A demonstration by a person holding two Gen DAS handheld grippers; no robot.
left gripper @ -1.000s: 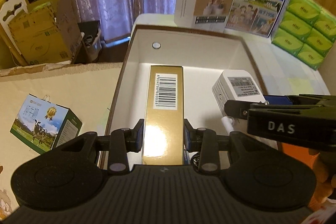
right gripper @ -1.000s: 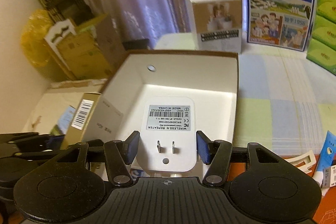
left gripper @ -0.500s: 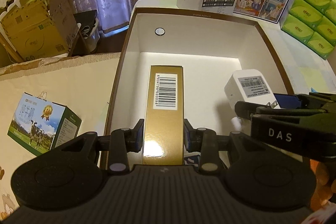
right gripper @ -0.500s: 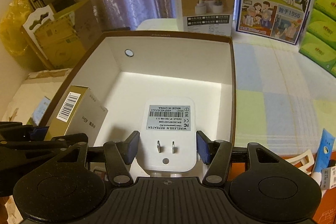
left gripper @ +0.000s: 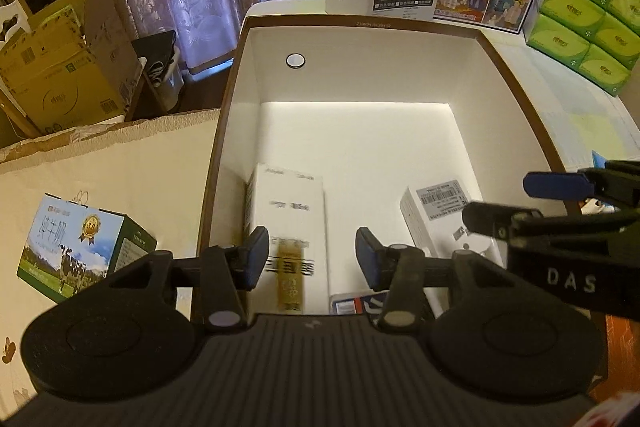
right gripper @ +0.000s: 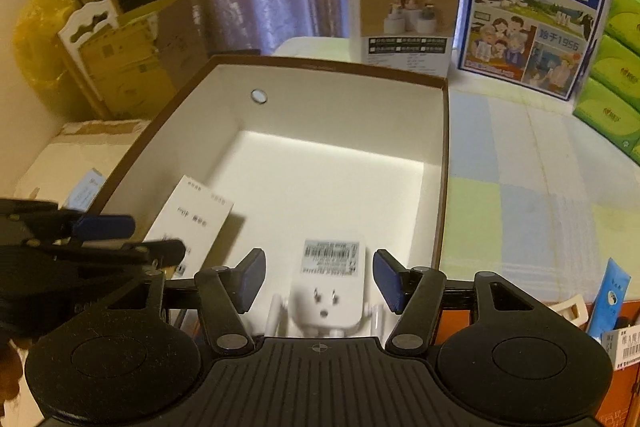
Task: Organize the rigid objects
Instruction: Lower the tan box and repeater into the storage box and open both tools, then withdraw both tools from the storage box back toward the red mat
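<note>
Purple curtains hang behind a bench spread with a pale checked cloth, where a brown-rimmed white storage box (left gripper: 224, 131) sits open. Inside it, near the left wall, lies a slim white-and-gold carton (left gripper: 289, 227); the left gripper (left gripper: 308, 253) hovers over it, its fingers opening and clear of the carton's sides. Toward the box's right wall rests a white wireless repeater (right gripper: 333, 281), prongs up, between the right gripper (right gripper: 320, 281) fingers, which are also spreading and no longer press on it. Both items look freshly set down, so this is the release step. Next, I judge, each hand should lift straight out without nudging anything, then fetch another loose item.
</note>
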